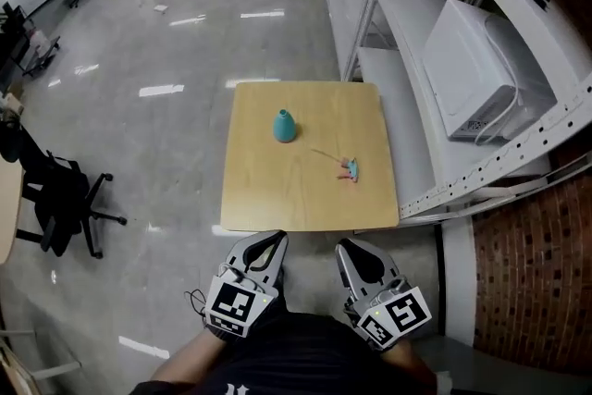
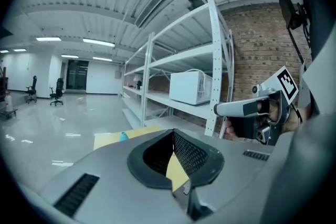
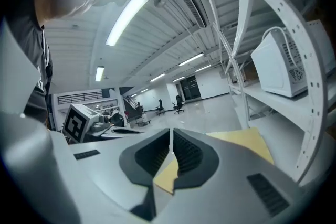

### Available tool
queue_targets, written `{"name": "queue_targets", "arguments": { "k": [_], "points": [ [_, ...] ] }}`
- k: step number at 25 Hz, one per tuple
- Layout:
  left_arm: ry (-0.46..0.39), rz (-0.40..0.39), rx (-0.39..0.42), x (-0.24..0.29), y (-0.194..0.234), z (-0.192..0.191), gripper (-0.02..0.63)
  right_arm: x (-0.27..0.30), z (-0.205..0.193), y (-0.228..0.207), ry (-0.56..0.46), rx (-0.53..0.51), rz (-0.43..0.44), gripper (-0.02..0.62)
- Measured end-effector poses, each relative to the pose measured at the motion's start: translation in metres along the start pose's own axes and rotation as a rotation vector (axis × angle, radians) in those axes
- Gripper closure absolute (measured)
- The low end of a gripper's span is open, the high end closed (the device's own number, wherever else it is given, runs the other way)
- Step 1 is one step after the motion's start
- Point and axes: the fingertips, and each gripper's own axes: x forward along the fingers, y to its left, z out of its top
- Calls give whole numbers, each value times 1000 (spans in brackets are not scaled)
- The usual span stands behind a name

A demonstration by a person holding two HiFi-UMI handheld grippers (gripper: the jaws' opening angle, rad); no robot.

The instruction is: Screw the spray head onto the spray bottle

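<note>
Seen from the head view, a square wooden counter [image 1: 310, 199] stands on a glossy grey floor [image 1: 166, 88]. The teal spray bottle [image 1: 284, 126] stands upright on it, at about 11 o'clock from the counter's middle. The spray head [image 1: 350, 168] lies on its side at about 4 o'clock from the bottle and well apart from it, with its thin tube stretched out toward 10 o'clock. Both tongs are held off the counter, just past its 6 o'clock edge, side by side and pointing toward 12 o'clock. The left tongs [image 1: 276, 240] are closed on nothing: in the left gripper view their ribbed pads meet at the tip [image 2: 173, 135], and only a sliver of counter shows through the gap behind them. In that view the bottle [image 2: 123, 136] sits small at about 10 o'clock from the tip. The right tongs [image 1: 344, 247] are likewise closed and empty, with their pads together in the right gripper view [image 3: 171, 132] and the counter [image 3: 241, 141] showing beyond at 3 o'clock. A white shelf rack [image 1: 407, 23] runs along the counter's 3 o'clock side and carries a white appliance [image 1: 472, 79]. A black office chair [image 1: 65, 199] stands out at 9 o'clock, and a brick wall [image 1: 536, 273] fills the corner at 4 o'clock.
</note>
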Motion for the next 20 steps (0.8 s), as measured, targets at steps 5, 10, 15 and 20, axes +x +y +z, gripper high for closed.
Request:
{"name": "queue_targets", "arguments": {
  "k": [5, 10, 15, 20],
  "points": [
    [19, -77, 9, 54, 87, 27, 603, 98, 32, -25, 1, 22, -63, 594],
    [44, -93, -7, 100, 144, 25, 603, 152, 35, -53, 32, 60, -100, 594],
    [44, -92, -56, 147, 174, -5, 601, 177, 3, -97, 107, 136, -119, 592],
    [36, -36, -29, 213, 214, -66, 516, 183, -81, -190, 309, 217, -224, 571]
  ]
}}
